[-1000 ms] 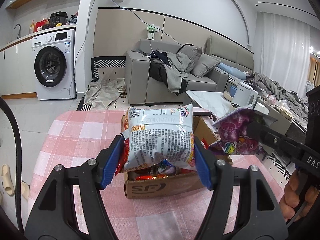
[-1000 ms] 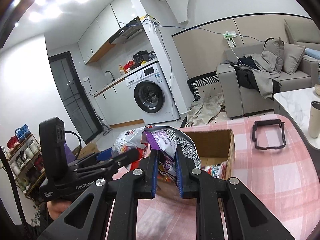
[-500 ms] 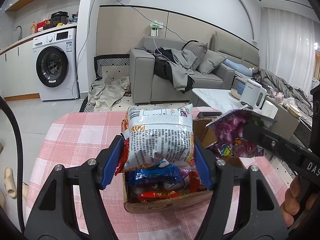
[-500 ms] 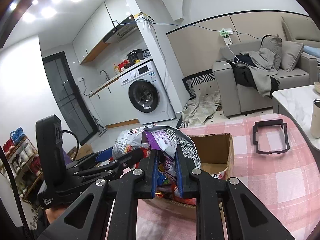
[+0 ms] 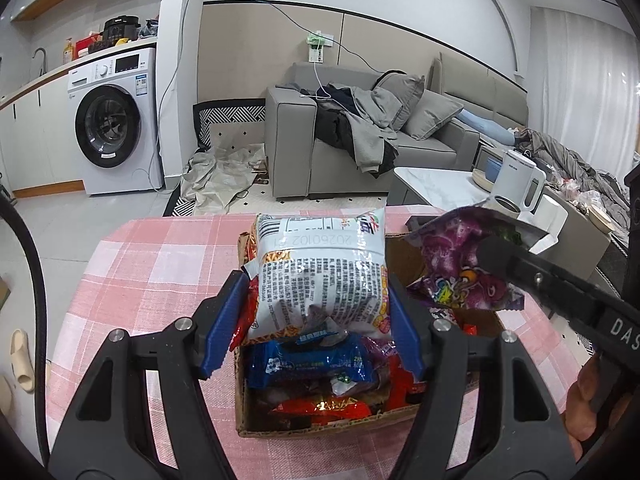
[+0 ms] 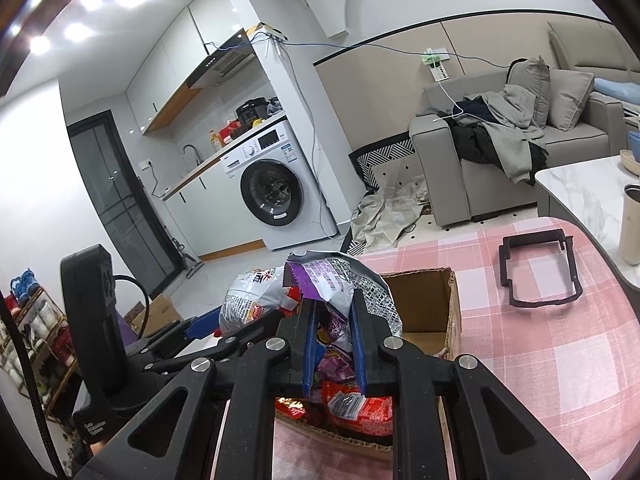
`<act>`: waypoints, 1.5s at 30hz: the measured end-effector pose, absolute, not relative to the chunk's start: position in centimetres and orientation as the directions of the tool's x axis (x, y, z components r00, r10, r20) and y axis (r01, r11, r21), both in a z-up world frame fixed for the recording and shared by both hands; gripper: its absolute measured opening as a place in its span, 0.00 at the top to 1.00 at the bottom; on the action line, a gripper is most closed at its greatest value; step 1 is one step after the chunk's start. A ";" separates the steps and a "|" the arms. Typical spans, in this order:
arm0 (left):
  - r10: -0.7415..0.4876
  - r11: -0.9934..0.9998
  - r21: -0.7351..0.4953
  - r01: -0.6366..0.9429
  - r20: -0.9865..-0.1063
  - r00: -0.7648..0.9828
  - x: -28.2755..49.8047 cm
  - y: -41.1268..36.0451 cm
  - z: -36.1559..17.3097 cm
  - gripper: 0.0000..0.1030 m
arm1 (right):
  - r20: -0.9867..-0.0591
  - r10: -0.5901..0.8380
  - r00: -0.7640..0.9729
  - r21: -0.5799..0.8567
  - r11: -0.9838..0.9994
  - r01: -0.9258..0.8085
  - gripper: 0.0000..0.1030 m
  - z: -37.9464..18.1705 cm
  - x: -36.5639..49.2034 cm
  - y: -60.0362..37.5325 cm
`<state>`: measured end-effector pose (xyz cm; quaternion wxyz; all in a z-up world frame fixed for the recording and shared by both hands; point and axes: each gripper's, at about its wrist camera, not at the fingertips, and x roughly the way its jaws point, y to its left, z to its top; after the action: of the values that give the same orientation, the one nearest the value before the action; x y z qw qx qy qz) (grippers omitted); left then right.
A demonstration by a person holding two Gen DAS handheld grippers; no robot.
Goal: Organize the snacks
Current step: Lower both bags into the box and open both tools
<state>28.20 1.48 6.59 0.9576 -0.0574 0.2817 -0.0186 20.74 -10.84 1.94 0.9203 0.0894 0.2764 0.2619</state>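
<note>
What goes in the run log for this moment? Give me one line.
left gripper: shut on white snack bag | right gripper: shut on purple snack bag | both above cardboard box

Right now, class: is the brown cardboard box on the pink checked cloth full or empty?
Partly full. The brown cardboard box holds packets at its near end; in the right wrist view its far end looks bare.

A washing machine point(image 5: 109, 121) stands under a counter point(image 6: 208, 168) carrying a bottle point(image 5: 68, 50) and a black cooker point(image 5: 120, 29); crumpled cloth point(image 5: 224, 174) lies on the floor beside a grey sofa point(image 5: 360, 152) draped with clothes point(image 5: 360, 128) and cushions point(image 5: 434, 114). A white kettle point(image 5: 518, 178) sits on a marble side table point(image 5: 432, 184), a black frame point(image 6: 538, 270) lies flat on the pink checked tabletop point(image 5: 152, 264), and a beige cup point(image 6: 631, 224) stands just beyond the tabletop's edge. A shoe rack point(image 6: 36, 340) stands near a dark door point(image 6: 116, 200), and a slipper point(image 5: 20, 360) lies on the floor.
</note>
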 end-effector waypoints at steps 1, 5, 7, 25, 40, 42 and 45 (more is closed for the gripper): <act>-0.069 0.993 -0.116 0.007 -0.539 0.840 28.4 1.3 6.4 0.37 | -0.464 0.527 0.712 0.313 0.849 -0.425 0.85 1.6 21.0 -10.9; -0.064 0.994 -0.109 0.004 -0.554 0.830 29.5 1.0 5.7 0.37 | -0.485 0.518 0.705 0.320 0.855 -0.408 0.85 0.8 21.9 -10.8; -0.059 0.994 -0.106 -0.001 -0.559 0.827 29.9 1.0 5.4 0.37 | -0.489 0.511 0.707 0.322 0.859 -0.398 0.85 0.4 22.5 -10.9; -0.049 0.998 -0.060 0.017 -0.586 0.809 31.5 0.3 4.0 0.36 | -0.583 0.456 0.673 0.238 0.887 -0.395 0.85 -3.2 24.9 -10.4; -0.075 0.993 -0.113 0.013 -0.566 0.821 28.9 1.6 6.6 0.18 | -0.517 0.439 0.735 0.196 0.897 -0.397 0.03 -0.7 22.4 -11.5; -0.078 0.992 -0.129 0.007 -0.555 0.828 28.0 2.1 7.1 0.09 | -0.494 0.457 0.740 0.203 0.888 -0.413 0.01 0.1 21.6 -11.8; -0.066 0.990 -0.138 -0.010 -0.536 0.842 26.4 2.9 7.7 0.01 | -0.464 0.493 0.736 0.211 0.869 -0.448 0.01 1.0 20.2 -12.1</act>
<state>26.39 2.86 7.73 0.9572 -0.0679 0.2809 -0.0148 20.20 -12.13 0.97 0.9307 0.0424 0.2609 0.2527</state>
